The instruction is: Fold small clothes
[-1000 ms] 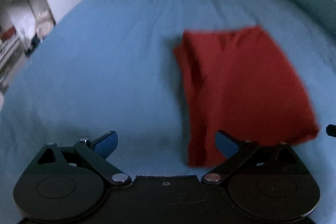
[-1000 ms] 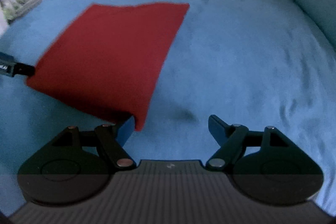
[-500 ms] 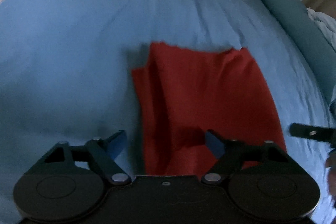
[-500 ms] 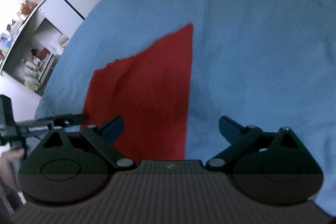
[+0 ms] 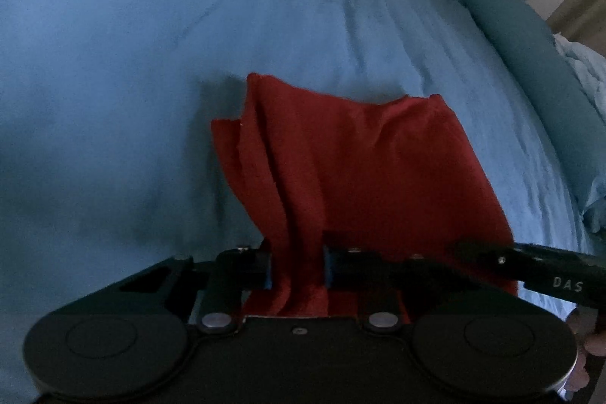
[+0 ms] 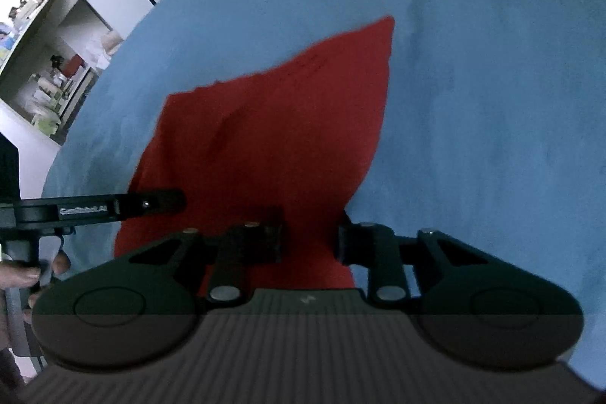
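Both grippers clamp the near edge of the red cloth (image 5: 363, 169) on the blue bed (image 5: 151, 63): left gripper (image 5: 297, 269) fingers pinch bunched folds, right gripper (image 6: 310, 237) fingers grip its corner, likely to lift and fold it.

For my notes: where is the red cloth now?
The red cloth lies on the blue bedspread, its near edge between the fingers of the left gripper and the right gripper.
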A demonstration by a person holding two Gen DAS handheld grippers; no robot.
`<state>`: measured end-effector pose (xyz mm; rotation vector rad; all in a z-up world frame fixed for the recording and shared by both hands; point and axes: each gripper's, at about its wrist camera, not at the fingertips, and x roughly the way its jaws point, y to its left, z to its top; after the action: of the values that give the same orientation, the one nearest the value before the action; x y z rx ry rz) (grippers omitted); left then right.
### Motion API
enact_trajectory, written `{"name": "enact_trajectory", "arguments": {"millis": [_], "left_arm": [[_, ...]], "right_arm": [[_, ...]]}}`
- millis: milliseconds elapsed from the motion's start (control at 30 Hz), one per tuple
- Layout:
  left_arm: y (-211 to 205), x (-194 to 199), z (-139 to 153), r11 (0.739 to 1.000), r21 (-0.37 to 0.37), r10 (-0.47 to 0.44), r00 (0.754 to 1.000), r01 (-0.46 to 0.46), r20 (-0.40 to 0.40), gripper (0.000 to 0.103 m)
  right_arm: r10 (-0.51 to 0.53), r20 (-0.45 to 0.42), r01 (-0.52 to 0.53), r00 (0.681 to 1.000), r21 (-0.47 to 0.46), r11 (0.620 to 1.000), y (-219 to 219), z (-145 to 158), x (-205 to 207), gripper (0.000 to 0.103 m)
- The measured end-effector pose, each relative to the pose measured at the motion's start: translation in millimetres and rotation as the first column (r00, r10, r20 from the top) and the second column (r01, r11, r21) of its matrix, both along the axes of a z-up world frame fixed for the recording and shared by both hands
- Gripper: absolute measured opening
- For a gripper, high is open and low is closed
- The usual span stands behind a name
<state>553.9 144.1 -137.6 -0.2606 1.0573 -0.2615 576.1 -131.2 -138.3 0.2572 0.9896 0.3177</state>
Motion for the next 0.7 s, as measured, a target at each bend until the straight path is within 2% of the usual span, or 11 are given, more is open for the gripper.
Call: {"name": "enact_trajectory", "arguments": {"millis": [133, 300, 433, 533, 600, 667, 700], "left_arm": [[-18.0, -21.0, 27.1, 0.999, 0.011, -0.034, 0.998, 0.034, 0.052, 0.023], [-52.5, -74.4, 63.1, 0.994, 0.035, -0.104, 0.988, 0.101, 0.110, 0.023], [-85.9, -121.2, 64.9, 0.990, 0.027, -0.139, 0.986, 0.137, 0.096, 0.023], [-113.8, -151.2, 41.3, 0.987, 0.041, -0.156, 0.985, 0.153, 0.076, 0.023], [-128.5, -166.3, 13.4, 0.987, 0.056, -0.152, 0.987, 0.149, 0.054, 0.023], [-136.5, -170.6, -3.7, 0.981, 0.151, -0.129, 0.990, 0.120, 0.050, 0.024], [-135.9, -172.8, -7.7, 0.982, 0.152, -0.123, 0.990, 0.112, 0.064, 0.025]], "right_arm": [[0.021, 0.055, -0.022, 0.998, 0.031, 0.999, -4.3, 29.9, -15.3, 0.038], [0.038, 0.085, -0.039, 0.996, 0.017, 0.999, -34.0, 65.3, -57.8, 0.038], [0.011, 0.055, -0.010, 0.998, -0.017, 1.000, -67.9, 74.4, -106.9, 0.038], [0.000, 0.032, 0.003, 0.999, -0.068, 0.998, -85.7, 62.8, -142.6, 0.038], [-0.021, 0.007, 0.022, 1.000, -0.090, 0.996, -95.8, 37.8, -157.5, 0.038], [-0.075, -0.027, 0.072, 0.997, -0.100, 0.992, -108.5, 8.6, -168.7, 0.039], [-0.099, -0.030, 0.095, 0.995, -0.103, 0.990, -113.2, -4.6, -174.2, 0.040]]}}
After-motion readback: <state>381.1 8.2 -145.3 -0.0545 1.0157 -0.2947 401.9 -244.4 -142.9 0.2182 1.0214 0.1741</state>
